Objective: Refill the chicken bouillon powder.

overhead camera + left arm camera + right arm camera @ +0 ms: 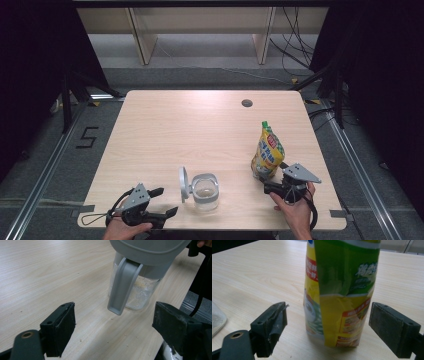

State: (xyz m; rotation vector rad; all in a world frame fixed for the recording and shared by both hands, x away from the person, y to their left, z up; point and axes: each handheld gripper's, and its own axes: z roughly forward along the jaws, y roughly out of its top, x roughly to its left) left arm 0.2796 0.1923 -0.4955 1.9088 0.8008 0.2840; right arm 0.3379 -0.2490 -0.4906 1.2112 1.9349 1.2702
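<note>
A clear jar (pixel 205 193) with pale crumbs inside stands near the table's front edge, its grey hinged lid (pixel 183 183) swung open to the left. My left gripper (pixel 166 201) is open just left of it, apart from it. In the left gripper view the jar (pixel 136 291) and its grey latch (pixel 122 287) sit beyond the spread jaws of that gripper (pixel 113 332). A yellow and green snack bag (pixel 268 151) stands upright to the right. My right gripper (pixel 274 178) is open at its base. In the right gripper view the bag (pixel 342 295) stands just beyond that gripper (pixel 328 327), untouched.
The wooden table (pixel 165 130) has a round cable hole (pixel 246 103) at the back right. Small crumbs (pixel 81 340) lie on the wood near the jar. Both hands are close to the table's front edge. The jar's lid (pixel 216 320) shows at the left edge of the right gripper view.
</note>
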